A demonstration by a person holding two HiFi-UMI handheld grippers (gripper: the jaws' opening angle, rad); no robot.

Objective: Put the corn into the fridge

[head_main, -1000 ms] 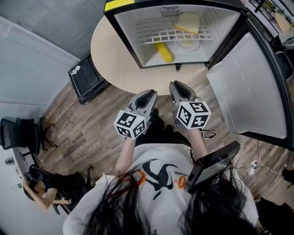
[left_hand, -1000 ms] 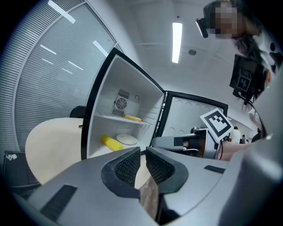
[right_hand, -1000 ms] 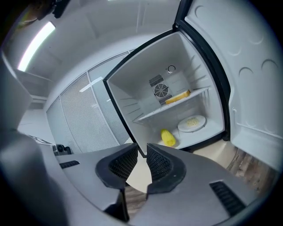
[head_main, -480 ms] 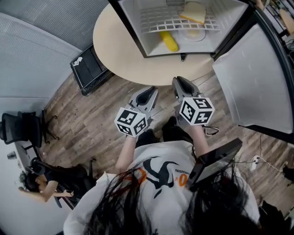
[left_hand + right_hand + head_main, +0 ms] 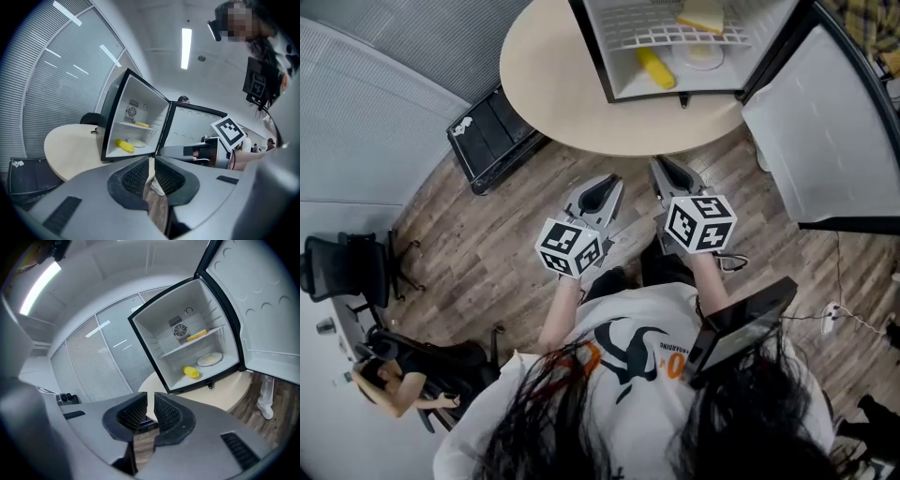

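- Since the corn (image 5: pixel 656 67) already lies on the bottom of the fridge (image 5: pixel 598 56), under the wire shelf and just beside a small plate (image 5: pixel 705 54), I judge the placing itself done.
- My left gripper (image 5: pixel 602 187) has its jaws together at the tips, and nothing sits between them.
- My right gripper (image 5: pixel 666 173) has just been closing its jaws. Only a thin slit is left, and nothing sits in it either.
- Both tools hang side by side over the wooden floor (image 5: pixel 487 234), short of the round table (image 5: pixel 553 84) that carries the fridge. They are well apart from the corn.
- The fridge door (image 5: pixel 825 131) stands wide open on my right.
- The step in hand looks to me like the wind-down: both tools are empty and there is nothing left to carry.
- If one move remains, I think it is the door. I would reach my right gripper to its outer edge, keep the jaws together, and push it round in an arc, staying clear of the table's rim.
- The task only asks for the corn inside, so this may be the end.
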